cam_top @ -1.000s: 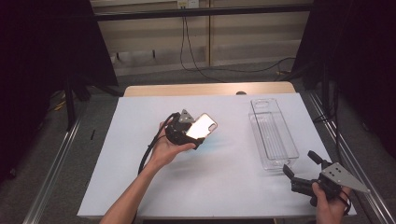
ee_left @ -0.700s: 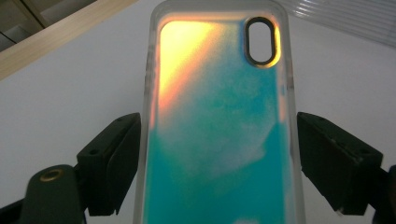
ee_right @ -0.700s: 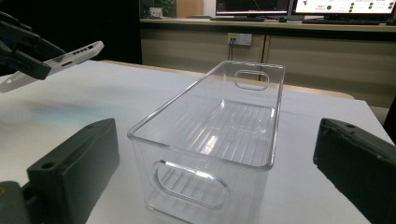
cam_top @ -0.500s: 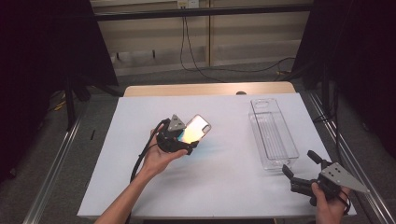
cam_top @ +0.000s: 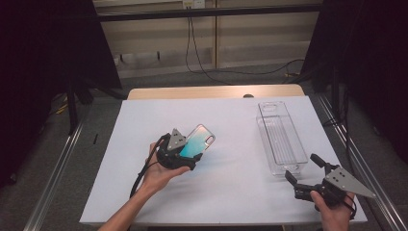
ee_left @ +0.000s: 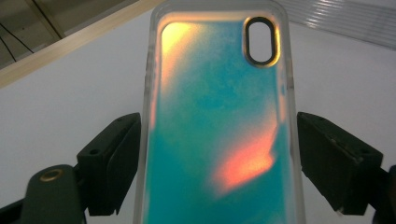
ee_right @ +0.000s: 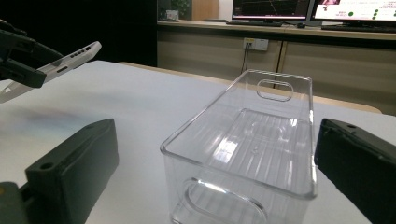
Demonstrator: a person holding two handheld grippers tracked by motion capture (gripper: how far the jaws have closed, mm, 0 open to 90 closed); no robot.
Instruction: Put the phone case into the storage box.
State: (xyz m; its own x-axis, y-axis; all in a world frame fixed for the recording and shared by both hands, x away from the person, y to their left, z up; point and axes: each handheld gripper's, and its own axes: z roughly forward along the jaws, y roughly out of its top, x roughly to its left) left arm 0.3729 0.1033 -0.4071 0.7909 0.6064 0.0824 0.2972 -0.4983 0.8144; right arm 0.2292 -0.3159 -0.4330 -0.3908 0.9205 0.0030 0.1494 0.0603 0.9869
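While the left hand-held gripper (cam_top: 188, 153) grips a phone case (cam_top: 197, 141) by its long edges, jaws clamped on either side, the case hangs above the white bench (cam_top: 231, 192), left of centre and well apart from the clear bin (cam_top: 281, 139). The right hand-held gripper (cam_top: 304, 175) waits released just beside the bin's near end. This looks like the carry step; next, the case needs swinging across over the bin and lowering in before letting go. No brand or writing reads on case or bin.
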